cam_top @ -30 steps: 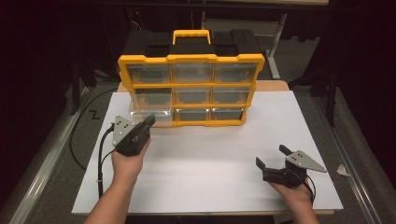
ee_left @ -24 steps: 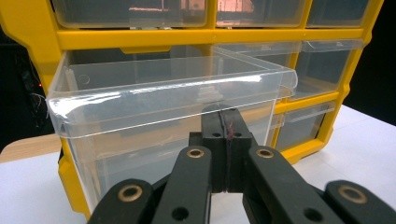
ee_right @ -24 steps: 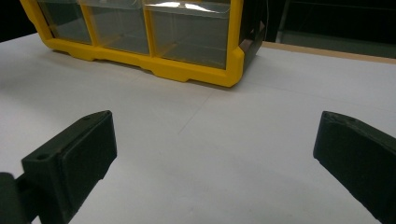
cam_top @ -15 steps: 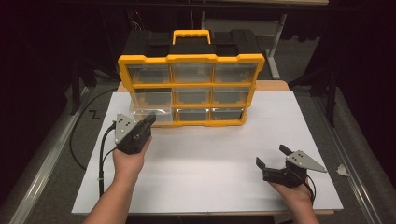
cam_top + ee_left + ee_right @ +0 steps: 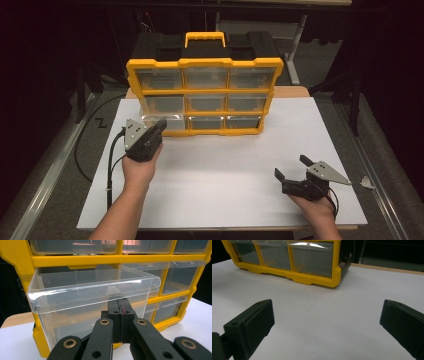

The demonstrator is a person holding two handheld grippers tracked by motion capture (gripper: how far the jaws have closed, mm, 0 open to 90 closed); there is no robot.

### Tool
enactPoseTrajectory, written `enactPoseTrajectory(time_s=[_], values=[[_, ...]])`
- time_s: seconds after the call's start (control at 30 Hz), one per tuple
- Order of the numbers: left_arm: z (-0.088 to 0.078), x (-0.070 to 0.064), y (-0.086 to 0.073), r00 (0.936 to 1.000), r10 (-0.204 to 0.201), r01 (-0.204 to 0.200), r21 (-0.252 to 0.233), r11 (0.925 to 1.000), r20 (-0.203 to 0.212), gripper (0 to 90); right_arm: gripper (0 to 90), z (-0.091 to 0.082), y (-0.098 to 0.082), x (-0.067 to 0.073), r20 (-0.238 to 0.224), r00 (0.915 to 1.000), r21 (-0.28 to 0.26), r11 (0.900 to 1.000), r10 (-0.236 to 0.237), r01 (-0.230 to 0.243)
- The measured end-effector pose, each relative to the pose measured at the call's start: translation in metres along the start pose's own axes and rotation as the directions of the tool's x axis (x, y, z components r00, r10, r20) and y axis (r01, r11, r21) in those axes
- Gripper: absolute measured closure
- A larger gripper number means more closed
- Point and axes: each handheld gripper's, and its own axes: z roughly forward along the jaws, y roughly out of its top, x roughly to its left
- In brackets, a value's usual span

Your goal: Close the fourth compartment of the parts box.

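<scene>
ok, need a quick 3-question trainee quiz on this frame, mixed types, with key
1. True or false: the left gripper has its jaws shut at the front of the pulled-out clear drawer.
2. Multiple choice: the right gripper is A) open above the white table, B) shut on a drawer, C) holding the yellow handle.
3. Fill in: the organizer has ___ rows of three drawers.

Key: 1 true; 2 A; 3 three.
</scene>
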Motion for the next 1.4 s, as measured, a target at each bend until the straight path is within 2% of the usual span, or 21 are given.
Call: enactPoseTrajectory(time_s=[0.57,0.8,1.4], values=[[0.01,0.004,0.004,0.9997,0.009,-0.009,0.009,0.9999,-0.021,89.8,0.7,0.0,0.0,0.0,0.001,1.0,-0.002,1.0,-0.002,0.002],[0.02,0.009,0.007,0.9996,0.0,0.001,0.019,0.9998,-0.027,89.9,0.7,0.0,0.0,0.0,0.001,1.0,-0.001,1.0,-0.001,0.001],[0.045,0.02,0.015,0.9981,0.011,-0.009,0.045,0.999,-0.061,89.8,0.7,0.001,0.0,0.0,-0.002,1.0,0.001,1.0,-0.001,0.001]])
